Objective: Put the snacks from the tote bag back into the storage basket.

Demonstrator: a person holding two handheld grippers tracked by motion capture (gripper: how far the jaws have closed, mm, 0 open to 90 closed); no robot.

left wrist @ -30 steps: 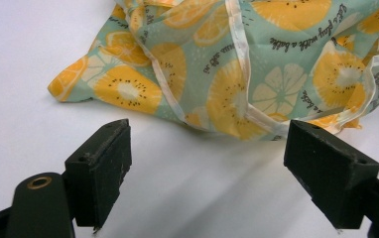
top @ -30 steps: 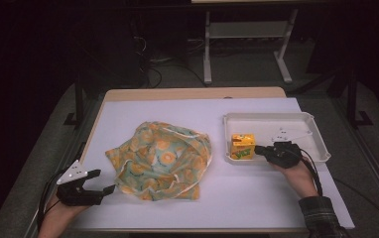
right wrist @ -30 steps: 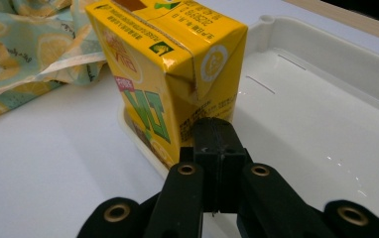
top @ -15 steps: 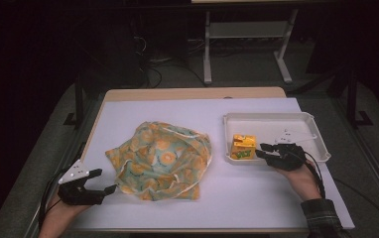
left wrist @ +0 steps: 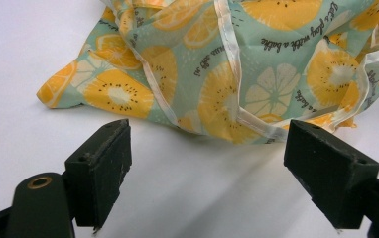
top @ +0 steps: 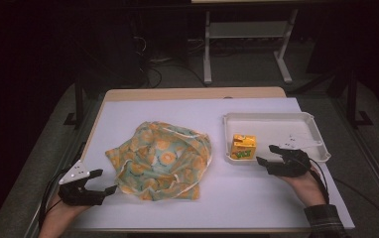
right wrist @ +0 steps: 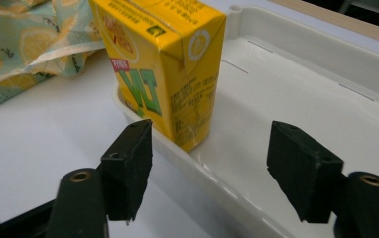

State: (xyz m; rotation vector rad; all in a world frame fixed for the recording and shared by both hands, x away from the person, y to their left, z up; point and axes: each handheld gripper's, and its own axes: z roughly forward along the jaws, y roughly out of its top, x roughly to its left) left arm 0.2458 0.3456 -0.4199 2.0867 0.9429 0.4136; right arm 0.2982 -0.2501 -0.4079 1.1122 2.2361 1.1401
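Observation:
A yellow juice carton (top: 243, 147) stands upright in the near-left corner of a white tray (top: 277, 121). My right gripper (top: 266, 153) sits at the tray's front rim, just right of the carton, and is open. Its jaws have just been opening. In the right gripper view the carton (right wrist: 162, 64) stands just beyond the jaws, not between them; the right gripper (right wrist: 210, 144) straddles the tray rim (right wrist: 217, 183). A crumpled fruit-print cloth bag (top: 162, 158) lies mid-table. My left gripper (top: 105, 180) rests open at its near-left corner, the bag (left wrist: 257, 64) a little ahead of the left gripper (left wrist: 207, 144).
A white sheet (top: 177, 106) covers the tabletop, with bare room around the bag and in front of the tray. The rest of the tray floor (right wrist: 296, 99) is bare. A metal stand (top: 247, 44) rises on the dark floor behind the table.
The right gripper's jaws have spread apart from shut to open beside the carton. The left gripper, the bag and the carton stay where they were.

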